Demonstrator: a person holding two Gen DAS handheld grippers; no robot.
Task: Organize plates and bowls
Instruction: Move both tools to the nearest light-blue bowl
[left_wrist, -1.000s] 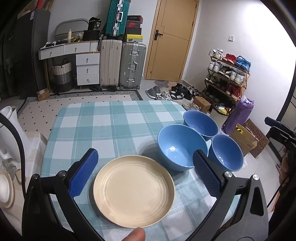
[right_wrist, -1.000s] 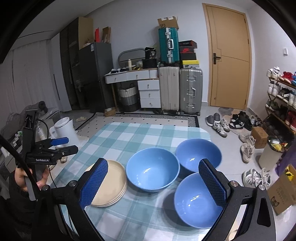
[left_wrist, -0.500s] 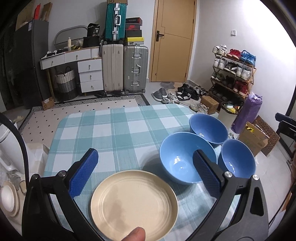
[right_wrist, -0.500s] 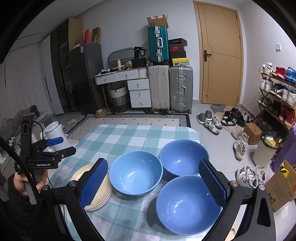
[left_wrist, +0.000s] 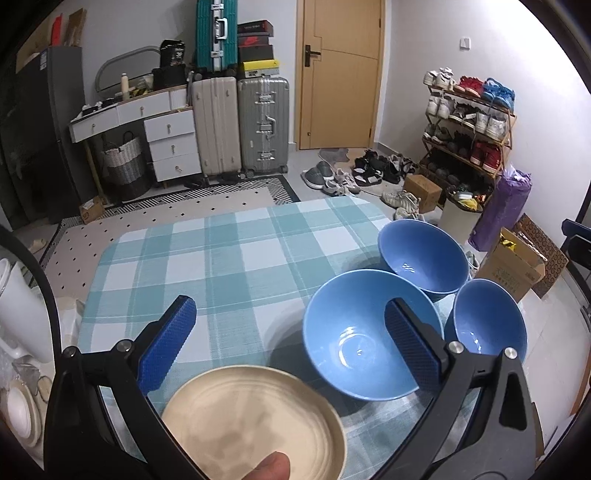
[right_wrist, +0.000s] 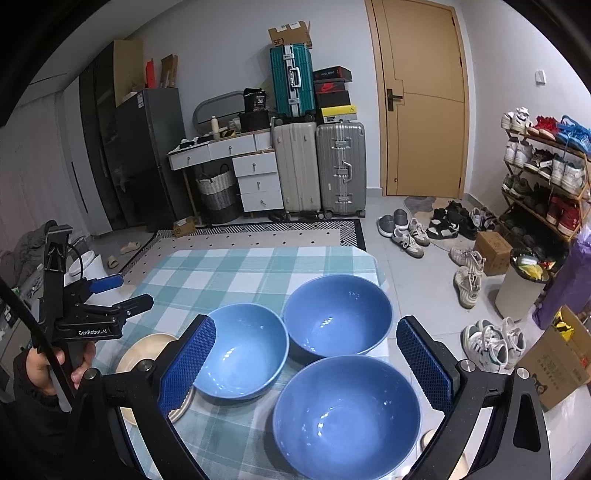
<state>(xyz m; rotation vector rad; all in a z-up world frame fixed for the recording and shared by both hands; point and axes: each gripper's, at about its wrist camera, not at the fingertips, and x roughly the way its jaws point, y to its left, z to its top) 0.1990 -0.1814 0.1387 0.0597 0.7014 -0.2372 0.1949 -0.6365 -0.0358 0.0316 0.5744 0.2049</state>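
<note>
Here, nearest first:

Left claw (left_wrist: 290, 334): spread wide, gripping nothing, hanging above the near edge of the desk; in the right wrist view it shows at far left, held in a hand (right_wrist: 44, 365).

Right claw (right_wrist: 306, 356): likewise wide apart and empty, its blue pads (right_wrist: 186, 363) framing the bowls from above.

Cream plate (left_wrist: 255, 421): lying flat at the near left of the desk, under the left claw; the right wrist view suggests more than one plate stacked, though I cannot tell how many.

Thumb tip (left_wrist: 269, 467): at the bottom edge of the left wrist view, in front of the plate.

Near bowl (right_wrist: 347, 417): blue, upright, at the near right corner of the desk, below the right claw.

Middle bowl (right_wrist: 242, 350): blue, upright, just beside the cream plate; whether rims touch I cannot tell.

Far bowl (right_wrist: 338, 319): blue, upright, close behind the other two near the right edge.

Desk (left_wrist: 229, 258): covered in teal and white check cloth, its far half bare.

Beyond: suitcases (right_wrist: 319, 173), white drawers (right_wrist: 256, 181), a wooden door (right_wrist: 421, 99), a shoe rack (right_wrist: 543, 173) at right.
</note>
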